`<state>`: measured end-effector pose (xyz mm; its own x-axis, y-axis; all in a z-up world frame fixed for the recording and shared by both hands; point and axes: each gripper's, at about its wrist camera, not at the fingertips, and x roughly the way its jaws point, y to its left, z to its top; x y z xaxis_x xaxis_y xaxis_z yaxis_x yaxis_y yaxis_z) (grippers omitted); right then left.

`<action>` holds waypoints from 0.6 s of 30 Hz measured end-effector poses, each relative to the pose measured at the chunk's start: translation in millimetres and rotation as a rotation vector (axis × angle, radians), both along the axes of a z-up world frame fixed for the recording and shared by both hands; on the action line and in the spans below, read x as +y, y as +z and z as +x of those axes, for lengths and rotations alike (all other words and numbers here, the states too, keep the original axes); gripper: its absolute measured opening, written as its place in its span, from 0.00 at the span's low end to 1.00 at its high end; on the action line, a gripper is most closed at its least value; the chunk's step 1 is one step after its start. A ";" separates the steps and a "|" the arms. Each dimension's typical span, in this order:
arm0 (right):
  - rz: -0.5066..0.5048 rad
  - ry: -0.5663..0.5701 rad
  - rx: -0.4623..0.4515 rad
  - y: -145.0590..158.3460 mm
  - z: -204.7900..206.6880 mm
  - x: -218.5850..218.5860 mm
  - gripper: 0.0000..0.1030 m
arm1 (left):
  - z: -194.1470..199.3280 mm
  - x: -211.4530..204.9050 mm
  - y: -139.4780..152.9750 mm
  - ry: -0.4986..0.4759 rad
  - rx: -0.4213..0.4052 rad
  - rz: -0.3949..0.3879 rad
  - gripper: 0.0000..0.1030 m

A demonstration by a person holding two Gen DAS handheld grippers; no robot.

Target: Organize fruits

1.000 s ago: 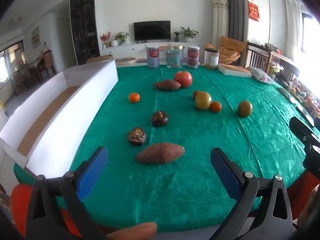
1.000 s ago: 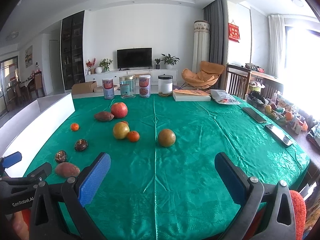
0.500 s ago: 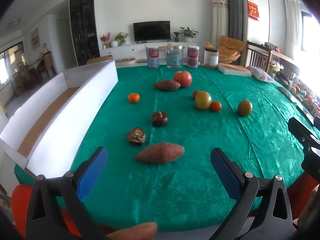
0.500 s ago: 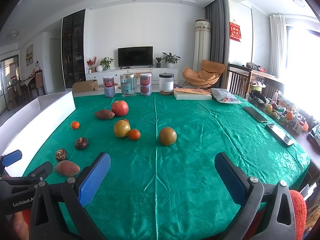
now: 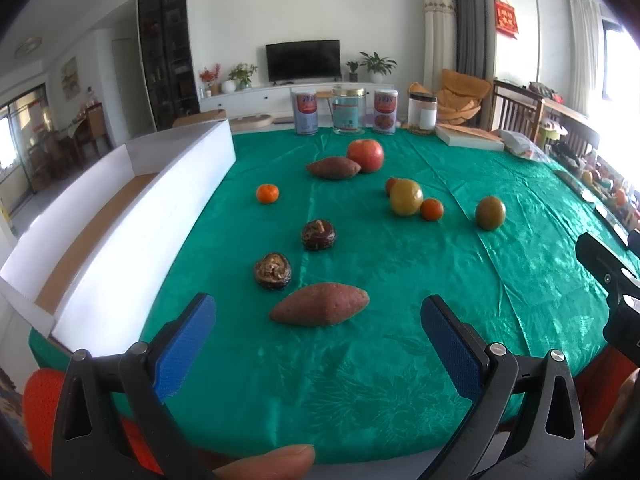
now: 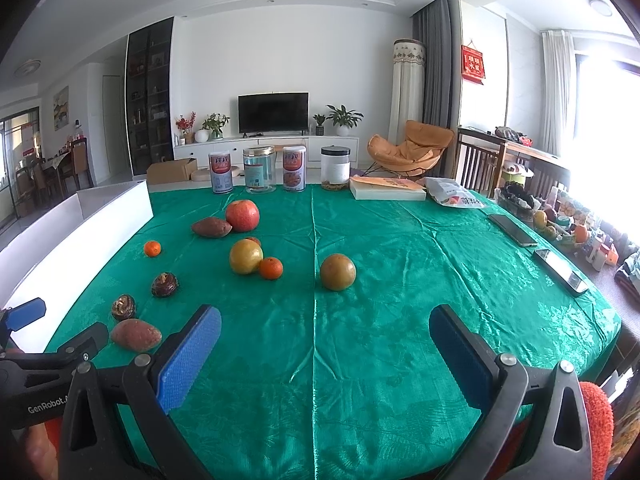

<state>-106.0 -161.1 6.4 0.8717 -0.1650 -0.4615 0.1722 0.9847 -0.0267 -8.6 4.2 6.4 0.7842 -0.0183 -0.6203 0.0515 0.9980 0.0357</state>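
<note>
Green satin cloth covered the table (image 5: 400,392); fruit lay scattered, white box (image 5: 120,216) along the frame's left. My left gripper (image 5: 318,332) hung released, nothing between its blue pads, just short of the sweet potato (image 5: 319,309) at lower centre. My right gripper (image 6: 324,344) also gaped, empty. Judgement: potato firm, fairly heavy, tapered; grip across thick middle. Cloth looks slippery; it may roll.

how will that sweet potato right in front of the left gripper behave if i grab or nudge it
The sweet potato looks firm, so the open left gripper can probably squeeze it without denting. Its tapered ends suggest that a nudge would make it pivot or roll sideways, not straight. The glossy green tablecloth may let it slide.
</note>
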 end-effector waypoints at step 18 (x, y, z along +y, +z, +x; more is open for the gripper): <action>0.011 0.014 0.001 -4.5 3.1 -2.2 1.00 | 5.7 45.2 -30.3 0.066 0.152 -0.083 1.00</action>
<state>-103.0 -163.3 1.9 0.8736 -0.1479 -0.4636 0.1585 0.9872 -0.0164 -2.9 49.4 -24.0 0.6825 -0.0260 -0.7304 -0.0155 0.9986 -0.0500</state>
